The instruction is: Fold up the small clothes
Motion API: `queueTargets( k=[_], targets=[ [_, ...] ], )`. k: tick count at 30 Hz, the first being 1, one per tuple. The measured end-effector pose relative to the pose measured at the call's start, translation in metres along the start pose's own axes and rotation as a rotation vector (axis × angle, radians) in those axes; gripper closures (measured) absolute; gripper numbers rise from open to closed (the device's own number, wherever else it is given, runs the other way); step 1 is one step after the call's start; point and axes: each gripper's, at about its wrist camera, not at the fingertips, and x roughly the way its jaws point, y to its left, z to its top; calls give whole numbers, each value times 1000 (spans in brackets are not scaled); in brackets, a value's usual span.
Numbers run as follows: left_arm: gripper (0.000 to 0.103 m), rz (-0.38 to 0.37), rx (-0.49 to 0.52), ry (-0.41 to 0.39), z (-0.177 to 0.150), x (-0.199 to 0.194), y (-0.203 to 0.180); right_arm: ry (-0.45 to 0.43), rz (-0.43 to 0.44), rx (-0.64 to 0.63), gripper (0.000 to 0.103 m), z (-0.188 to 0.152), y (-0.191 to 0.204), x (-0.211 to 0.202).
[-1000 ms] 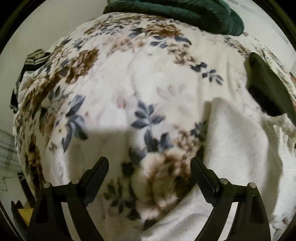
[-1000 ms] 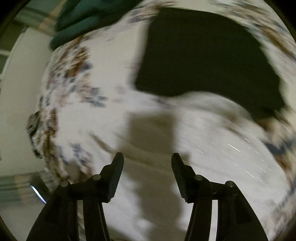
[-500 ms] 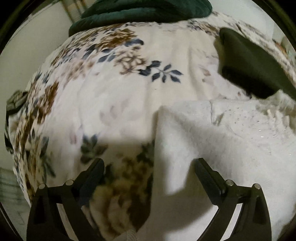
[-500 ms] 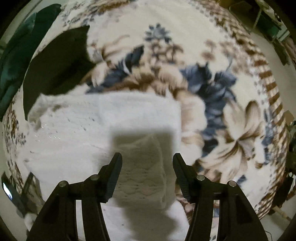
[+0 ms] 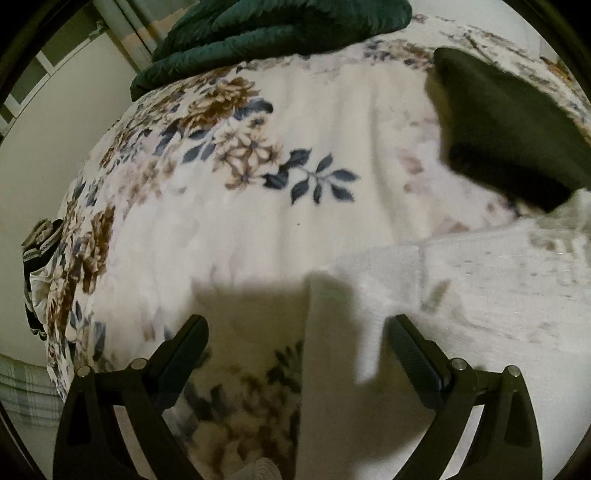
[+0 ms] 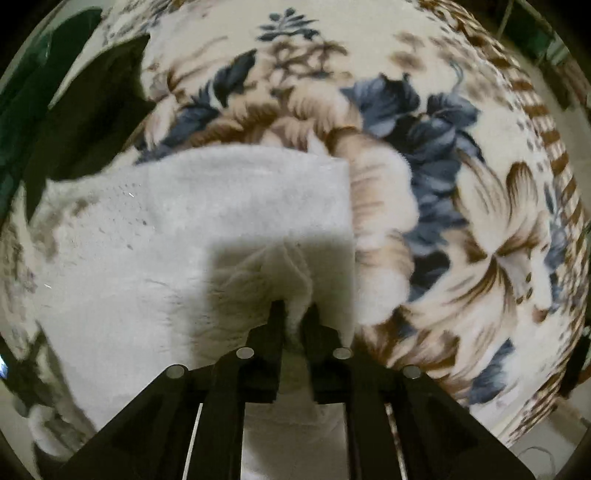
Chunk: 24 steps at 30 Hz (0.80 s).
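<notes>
A small white knit garment (image 6: 184, 229) lies flat on a floral blanket (image 6: 424, 155). My right gripper (image 6: 295, 314) is shut on a pinched fold near the garment's right edge. In the left wrist view the same white garment (image 5: 461, 288) lies at the lower right. My left gripper (image 5: 297, 332) is open and empty, with its fingers on either side of the garment's left edge, just above it.
A dark folded cloth lies beyond the white garment (image 5: 509, 122) (image 6: 81, 114). A green quilted bundle (image 5: 280, 29) sits at the blanket's far end. A striped item (image 5: 40, 251) hangs at the blanket's left edge. The blanket's patterned border (image 6: 546, 155) runs on the right.
My right gripper has closed on the white garment's edge. My left gripper has shifted right and forward so the garment's left edge now sits between its open fingers.
</notes>
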Motion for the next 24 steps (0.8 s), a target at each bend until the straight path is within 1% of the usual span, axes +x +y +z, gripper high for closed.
queueTargets(
  k=[1,3,6,9,10,13,15,16,19,21,22,24],
  targets=[
    [3,-12,-2,-19,-2,-10,1,1,33,23,71,-1,-8,-9],
    [3,-39,10,-46,-7,-32,0,-14,90,70,54,-6,-28,-32],
    [3,-75,40,-68,-26,-67,-7,-11,109,96,52,-21,-55,-60],
    [3,-107,57,-56,-51,-95,-19,-14,88,67,52,-32,-81,-78],
    [3,-111,67,-53,-65,-106,-26,-14,84,67,52,-30,-80,-86],
    [3,-93,88,-40,-99,-130,-49,6,147,87,52,-21,-113,-79],
    [3,-71,97,-12,-127,-143,-68,23,221,93,52,-5,-120,-63],
    [3,-53,95,13,-146,-149,-82,34,262,90,52,7,-122,-55],
    [3,-21,84,78,-189,-159,-111,82,372,77,52,41,-117,-28],
    [3,2,75,114,-216,-164,-131,135,437,66,52,62,-111,-11],
    [3,7,68,132,-229,-167,-141,148,453,56,52,69,-107,-5],
    [3,8,49,166,-247,-171,-158,189,474,-10,52,86,-94,9]
  ],
)
